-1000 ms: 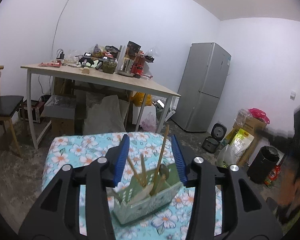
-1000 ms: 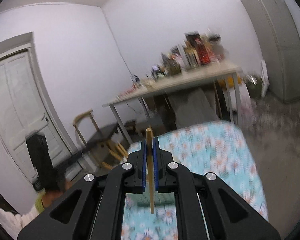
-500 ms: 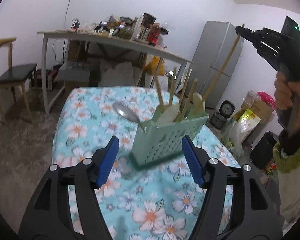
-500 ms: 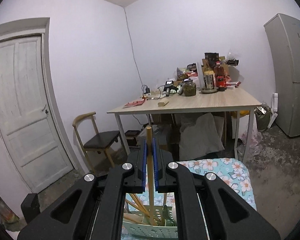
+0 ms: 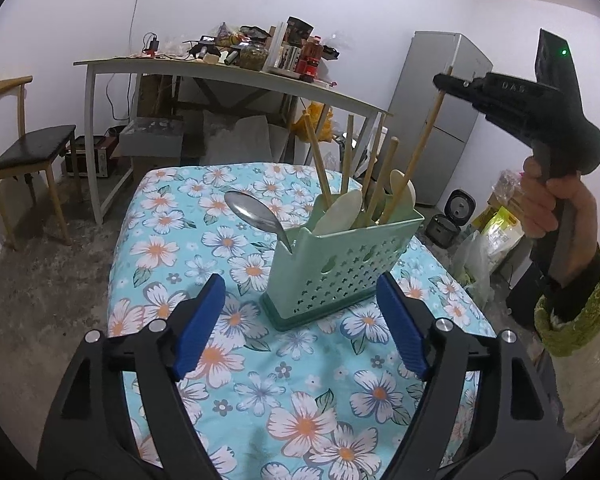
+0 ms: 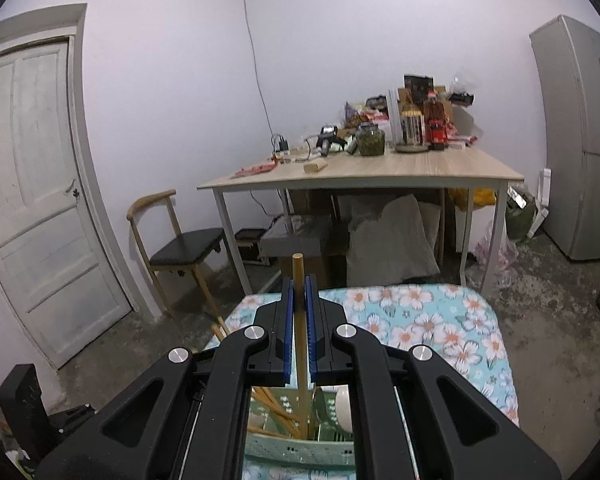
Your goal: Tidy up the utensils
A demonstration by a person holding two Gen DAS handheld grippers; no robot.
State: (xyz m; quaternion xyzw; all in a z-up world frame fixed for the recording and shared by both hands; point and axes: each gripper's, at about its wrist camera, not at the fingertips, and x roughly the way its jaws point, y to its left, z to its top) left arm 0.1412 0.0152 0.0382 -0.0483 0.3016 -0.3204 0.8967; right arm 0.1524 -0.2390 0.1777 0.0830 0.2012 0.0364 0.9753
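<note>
Chopstick (image 6: 299,344) sits pinched between the blue pads of my right gripper (image 6: 299,328), which is closed on its upper part; its lower end already dips into the green utensil caddy (image 5: 342,268) standing on the floral tablecloth (image 5: 300,400). From the left wrist view its long axis runs steeply up, leaning toward the right, top end at the gripper and tip down among the other chopsticks and pale spoons (image 5: 340,210). My left gripper (image 5: 300,320) hangs wide open just in front of the caddy, holding nothing.

I judge the main risk is the lean: if I let go while it is this tilted, the stick may tip against the rim or jam across the sticks already inside. Pushing down harder could nudge the light caddy, since nothing steadies it. The metal spoon (image 5: 256,214) hanging out over the left corner could also be knocked loose.
</note>
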